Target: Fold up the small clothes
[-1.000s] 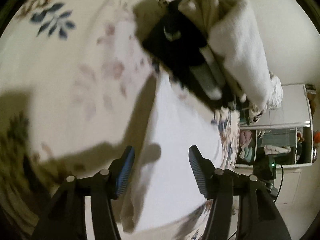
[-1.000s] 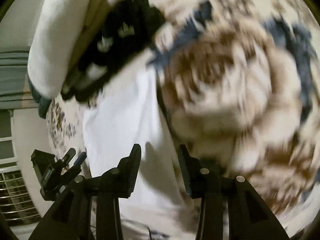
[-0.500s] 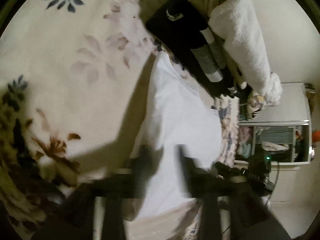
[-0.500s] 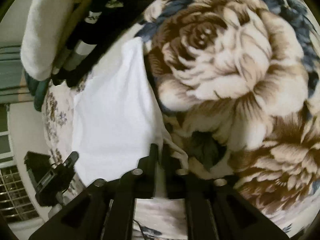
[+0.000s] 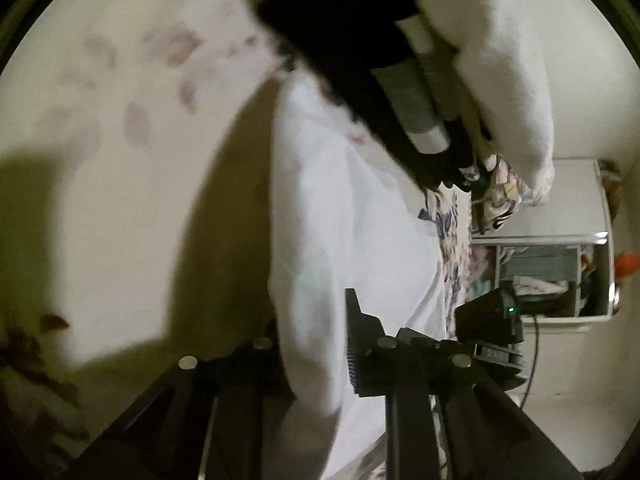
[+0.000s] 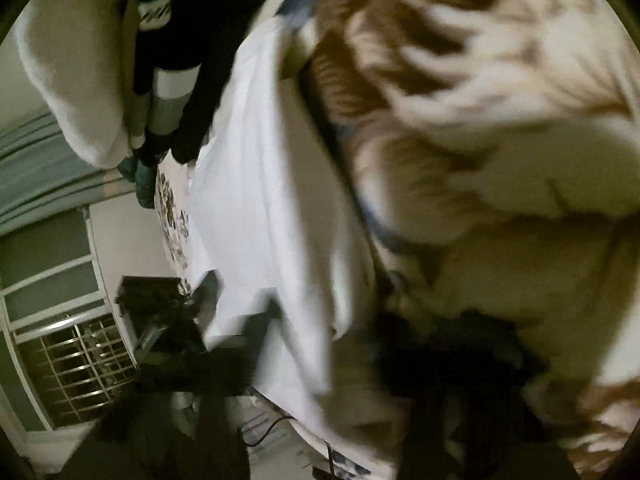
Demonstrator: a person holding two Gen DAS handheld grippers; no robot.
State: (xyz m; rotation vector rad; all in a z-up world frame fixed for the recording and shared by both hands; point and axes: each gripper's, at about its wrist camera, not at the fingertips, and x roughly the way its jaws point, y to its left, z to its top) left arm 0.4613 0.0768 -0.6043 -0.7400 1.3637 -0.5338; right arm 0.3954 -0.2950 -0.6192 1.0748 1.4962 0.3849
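Note:
A white garment point(image 5: 344, 216) lies on a floral bedspread point(image 5: 120, 152). In the left wrist view my left gripper point(image 5: 316, 344) is shut on the garment's near edge, and the cloth hangs between and over its fingers. In the right wrist view the same white garment point(image 6: 272, 200) is lifted in a fold, and my right gripper point(image 6: 320, 356) is shut on its near edge. This view is blurred and the fingers are dark. A black garment with grey and white bands point(image 5: 384, 80) lies just beyond the white one.
A white towel point(image 5: 504, 72) and other clothes are piled at the far edge of the bed. A white cabinet with open shelves point(image 5: 560, 264) stands past the bed. A window with a metal grille point(image 6: 72, 352) shows in the right wrist view.
Both grippers closed on the white garment's near edge and have lifted it off the bedspread. Both views are now blurred by motion.

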